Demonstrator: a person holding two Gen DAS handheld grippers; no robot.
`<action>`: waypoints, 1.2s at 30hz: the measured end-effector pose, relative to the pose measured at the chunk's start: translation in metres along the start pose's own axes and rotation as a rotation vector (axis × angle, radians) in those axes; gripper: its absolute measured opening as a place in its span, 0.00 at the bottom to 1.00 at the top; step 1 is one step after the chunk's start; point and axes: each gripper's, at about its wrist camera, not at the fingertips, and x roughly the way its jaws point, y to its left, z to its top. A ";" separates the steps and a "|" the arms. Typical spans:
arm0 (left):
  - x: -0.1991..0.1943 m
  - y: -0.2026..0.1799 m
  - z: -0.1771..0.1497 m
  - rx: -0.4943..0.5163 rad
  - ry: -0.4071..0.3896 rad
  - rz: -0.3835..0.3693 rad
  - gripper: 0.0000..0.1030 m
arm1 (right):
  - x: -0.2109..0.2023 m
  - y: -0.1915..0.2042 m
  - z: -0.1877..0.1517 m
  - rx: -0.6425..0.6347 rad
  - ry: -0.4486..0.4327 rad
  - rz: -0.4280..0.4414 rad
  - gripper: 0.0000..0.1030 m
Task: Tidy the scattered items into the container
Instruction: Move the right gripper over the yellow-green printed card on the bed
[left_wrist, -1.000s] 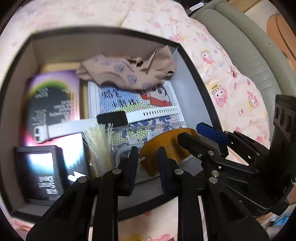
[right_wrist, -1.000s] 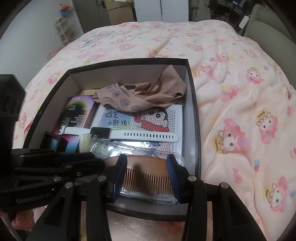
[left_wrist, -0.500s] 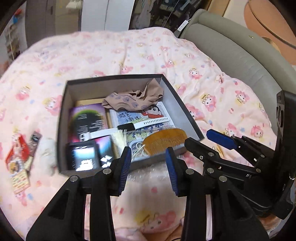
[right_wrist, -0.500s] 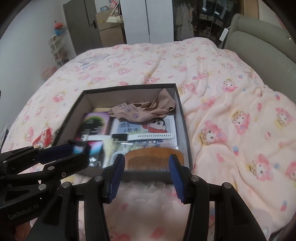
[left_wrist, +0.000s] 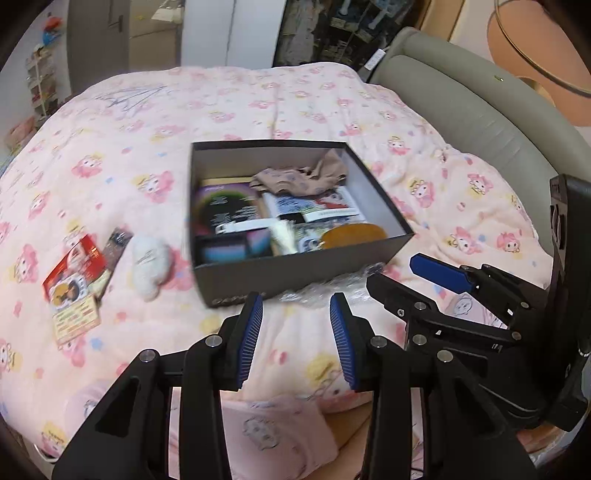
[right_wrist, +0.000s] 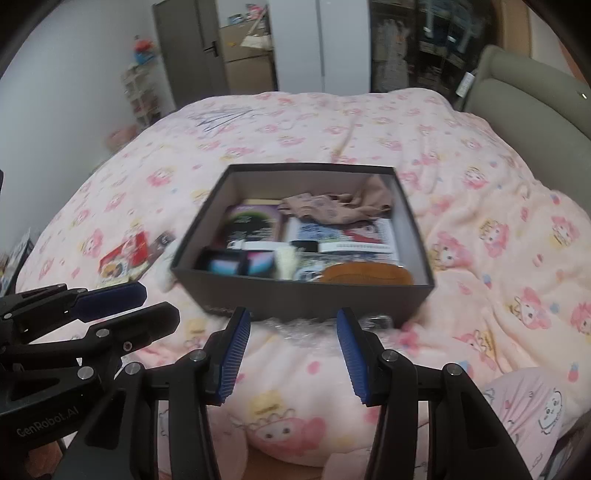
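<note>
Left wrist view: red card packet (left_wrist: 72, 275), white plush (left_wrist: 151, 264) lie loose on the bed left of the dark box (left_wrist: 295, 266); my left tongs (left_wrist: 297, 334) and right tongs (right_wrist: 291, 354) gape empty. Between items, I judge; next I reach left for the plush.

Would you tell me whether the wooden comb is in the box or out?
In: the comb lies inside the box, against its near wall.

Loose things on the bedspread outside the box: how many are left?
3, all left of the box: a red packet, a dark packet, a white fluffy thing. More may be hidden.
</note>
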 end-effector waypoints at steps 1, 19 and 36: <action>-0.002 0.007 -0.004 -0.011 0.002 0.006 0.37 | 0.001 0.008 -0.001 -0.012 0.005 0.009 0.44; -0.025 0.181 -0.072 -0.341 -0.014 0.120 0.29 | 0.094 0.179 -0.002 -0.207 0.221 0.293 0.44; 0.035 0.335 -0.087 -0.591 0.042 0.134 0.36 | 0.212 0.248 0.032 -0.274 0.372 0.329 0.44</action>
